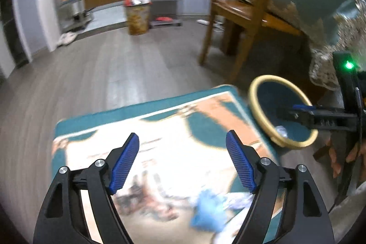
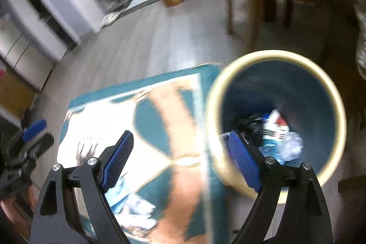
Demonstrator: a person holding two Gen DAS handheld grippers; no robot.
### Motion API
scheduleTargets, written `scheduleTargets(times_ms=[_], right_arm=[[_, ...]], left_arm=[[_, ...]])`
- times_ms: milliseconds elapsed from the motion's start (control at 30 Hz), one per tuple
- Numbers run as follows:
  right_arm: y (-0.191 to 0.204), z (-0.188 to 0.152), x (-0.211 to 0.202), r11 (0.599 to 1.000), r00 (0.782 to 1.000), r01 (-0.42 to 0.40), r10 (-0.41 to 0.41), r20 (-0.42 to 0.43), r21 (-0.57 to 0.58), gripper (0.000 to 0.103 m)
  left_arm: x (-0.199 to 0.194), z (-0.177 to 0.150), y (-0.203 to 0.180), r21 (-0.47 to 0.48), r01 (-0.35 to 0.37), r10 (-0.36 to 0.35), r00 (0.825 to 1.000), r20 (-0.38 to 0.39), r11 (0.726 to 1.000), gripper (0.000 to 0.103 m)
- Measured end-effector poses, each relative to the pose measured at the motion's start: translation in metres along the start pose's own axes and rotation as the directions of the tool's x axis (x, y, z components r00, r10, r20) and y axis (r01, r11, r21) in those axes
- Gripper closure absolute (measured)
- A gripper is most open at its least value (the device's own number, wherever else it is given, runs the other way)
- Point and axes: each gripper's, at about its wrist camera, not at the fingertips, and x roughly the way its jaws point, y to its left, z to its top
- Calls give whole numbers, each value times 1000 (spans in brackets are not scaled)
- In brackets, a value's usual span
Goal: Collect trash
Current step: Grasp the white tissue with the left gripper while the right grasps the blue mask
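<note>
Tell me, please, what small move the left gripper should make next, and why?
Probably lower the left gripper toward the blue crumpled wrapper lying on the rug below its open, empty jaws. The trash bin already holds several pieces, and the right gripper is also empty, so that litter looks like the nearest thing left.

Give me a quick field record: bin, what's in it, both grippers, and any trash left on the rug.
bin: blue bin with cream rim, on the floor beside the rug
bin contents: crumpled wrappers, blurred
left gripper: open, empty, over the rug
right gripper: open, empty, at the bin's rim
trash left: blue crumpled piece on the rug
</note>
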Motion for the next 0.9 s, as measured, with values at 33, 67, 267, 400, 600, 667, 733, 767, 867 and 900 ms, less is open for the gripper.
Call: scheduleTargets(times_ms=[33,67,267,400,600,667,733,767,867,900], right_arm=[[13,-3,3,999,1000,-4,4,-9,-32,19],[26,-6,7,998,1000,-10,8,-21,-65,19],[71,-28,33,994,994,-20,8,-111,-104,19],[77,-35,48,998,988,-15,5,-158,-65,30],[85,-35,69,997,978,-8,-9,-210,-79,49],[86,-37,79,997,971,-32,15,-240,-66,54],[88,-40,86,997,963,-51,32,-267,-63,62],[90,-42,90,995,958,-69,47,-282,-67,64],[96,-45,94,990,947,-112,80,-310,-87,85],[97,-46,94,988,945,-125,89,-316,-95,92]], left_arm=[[-3,-6,11,-8,-19,19,1000,-6,1000,24],[-6,-10,22,-17,-39,39,999,-16,999,24],[-15,-28,70,-114,-67,63,997,-41,991,24],[-6,-37,85,-110,-87,79,994,-81,990,24],[15,-43,90,-88,-98,85,987,-138,991,24],[22,-44,88,-77,-91,78,985,-152,993,24],[30,-46,86,-63,-88,76,983,-168,994,24],[34,-47,85,-54,-89,78,981,-178,995,24],[43,-50,82,-45,-91,80,976,-201,995,24],[46,-50,81,-44,-87,76,976,-206,995,24]])
